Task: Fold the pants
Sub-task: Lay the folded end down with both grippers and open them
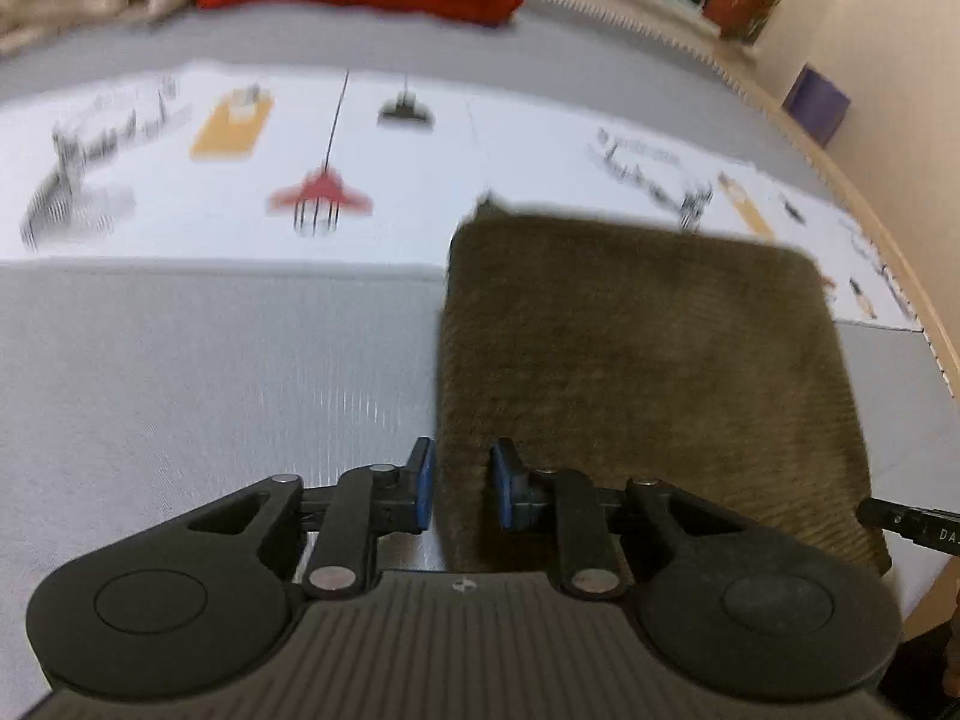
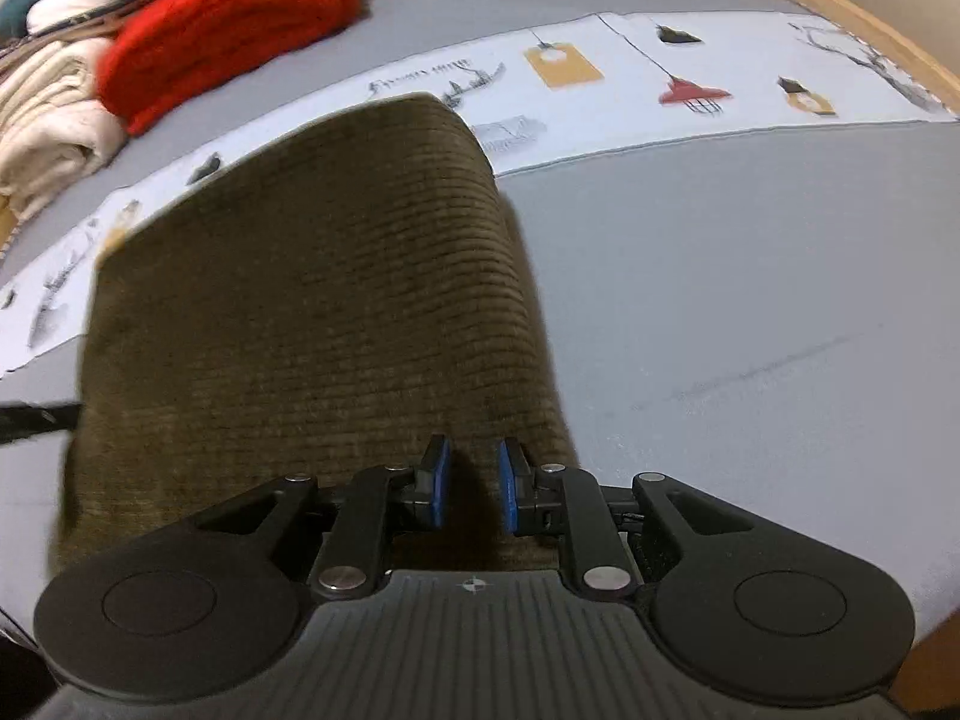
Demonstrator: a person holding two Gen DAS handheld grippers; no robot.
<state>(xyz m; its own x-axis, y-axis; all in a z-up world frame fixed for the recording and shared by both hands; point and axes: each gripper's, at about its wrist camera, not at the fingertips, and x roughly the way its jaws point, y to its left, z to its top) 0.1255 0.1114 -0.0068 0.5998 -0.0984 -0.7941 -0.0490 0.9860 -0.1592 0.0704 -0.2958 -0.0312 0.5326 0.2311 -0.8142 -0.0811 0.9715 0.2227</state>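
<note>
Olive-brown ribbed pants (image 2: 312,312) lie folded into a rectangle; left tool (image 1: 461,483) and right tool (image 2: 474,483) each clench its near edge.

The folded pants (image 2: 312,312) are lying on the tabletop (image 2: 750,300), their far end overlapping a printed cloth strip (image 2: 750,96) that is running across it. Behind the strip, stacked clothes (image 2: 228,24) are sitting at the far left.

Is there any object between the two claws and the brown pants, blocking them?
No. Each claw, left and right, already has an edge of the brown pants between its pads; nothing else lies between.
</note>
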